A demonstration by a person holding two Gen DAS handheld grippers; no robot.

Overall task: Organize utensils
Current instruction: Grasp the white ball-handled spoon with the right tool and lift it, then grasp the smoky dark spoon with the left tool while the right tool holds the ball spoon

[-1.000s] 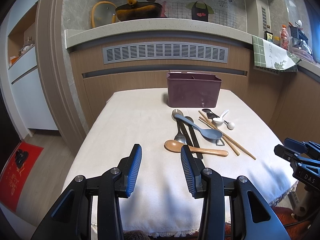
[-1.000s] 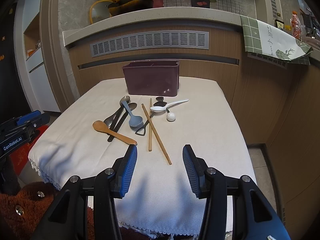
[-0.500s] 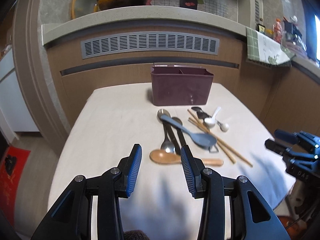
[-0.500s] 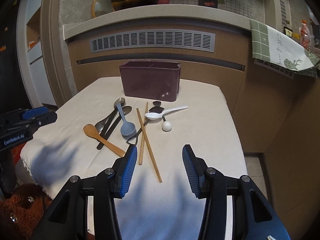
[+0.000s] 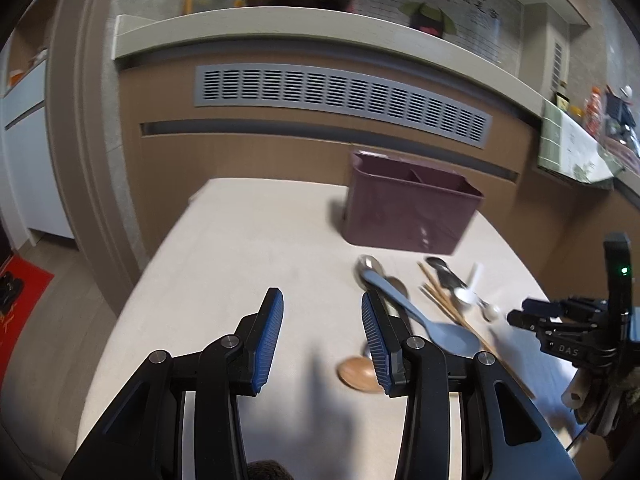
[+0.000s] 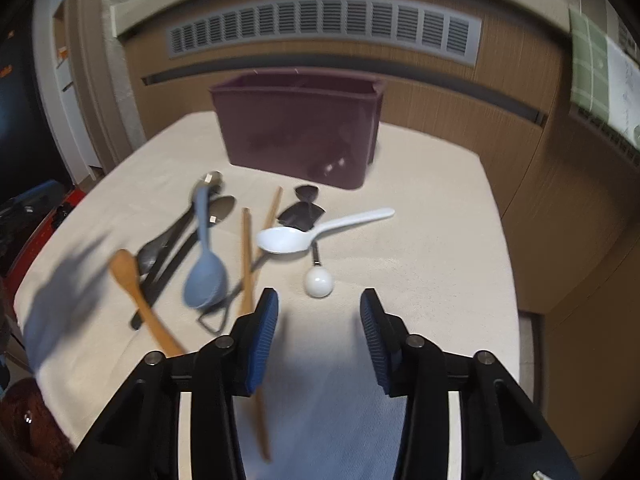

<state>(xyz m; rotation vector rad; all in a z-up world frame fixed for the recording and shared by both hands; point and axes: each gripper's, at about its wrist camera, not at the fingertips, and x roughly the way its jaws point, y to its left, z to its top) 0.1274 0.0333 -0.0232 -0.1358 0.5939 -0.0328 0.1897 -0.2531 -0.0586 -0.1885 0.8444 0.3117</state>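
Observation:
A maroon utensil caddy [image 6: 300, 136] stands at the back of a cloth-covered table [image 6: 432, 264]; it also shows in the left wrist view [image 5: 408, 208]. In front of it lie a blue spoon [image 6: 204, 264], a wooden spoon [image 6: 136, 288], a white spoon [image 6: 312, 232], two chopsticks [image 6: 246, 256], dark metal spoons [image 6: 176, 236] and a white-knobbed tool [image 6: 318, 280]. My right gripper [image 6: 318, 312] is open and empty, just in front of the knobbed tool. My left gripper [image 5: 322, 312] is open and empty, left of the pile; its right finger covers part of the wooden spoon [image 5: 356, 372].
A wood-panelled counter with a grey vent [image 5: 340, 96] rises behind the table. A checked towel [image 6: 592, 76] hangs at the right. The right gripper shows at the right edge of the left wrist view [image 5: 568, 328]. A red mat [image 5: 20, 300] lies on the floor at left.
Both grippers have moved forward over the table toward the utensils, which now look larger. The jaws stay open. No utensil has moved.

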